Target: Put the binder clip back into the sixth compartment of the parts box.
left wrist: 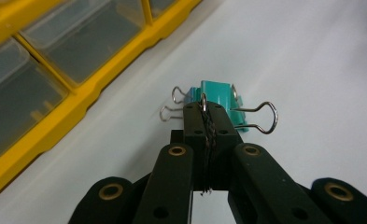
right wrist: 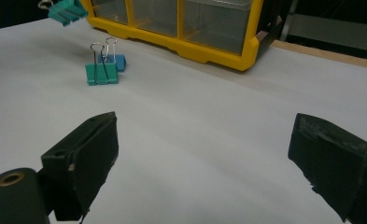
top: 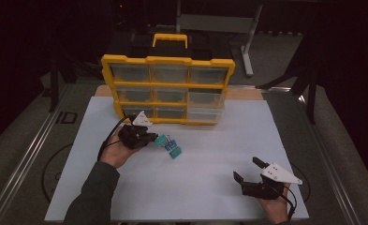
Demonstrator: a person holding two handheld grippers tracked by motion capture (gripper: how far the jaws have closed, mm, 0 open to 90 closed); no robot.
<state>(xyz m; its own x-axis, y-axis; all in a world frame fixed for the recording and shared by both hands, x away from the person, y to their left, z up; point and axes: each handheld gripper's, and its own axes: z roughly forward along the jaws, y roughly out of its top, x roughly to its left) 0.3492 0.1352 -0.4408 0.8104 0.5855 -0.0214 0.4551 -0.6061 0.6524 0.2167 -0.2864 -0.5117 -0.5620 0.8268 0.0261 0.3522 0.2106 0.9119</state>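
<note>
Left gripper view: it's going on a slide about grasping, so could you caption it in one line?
Left gripper shut on a teal binder clip, above the white table, beside the yellow drawer organizer.

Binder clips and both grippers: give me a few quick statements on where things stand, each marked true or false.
1. The left gripper is shut on a teal binder clip. True.
2. The right gripper holds a clip. False: its jaws stand open with nothing between them.
3. Two binder clips rest on the white table. True: one teal, one blue.
4. The yellow drawer cabinet lies on its back. False: it stands upright at the table's far edge.
</note>
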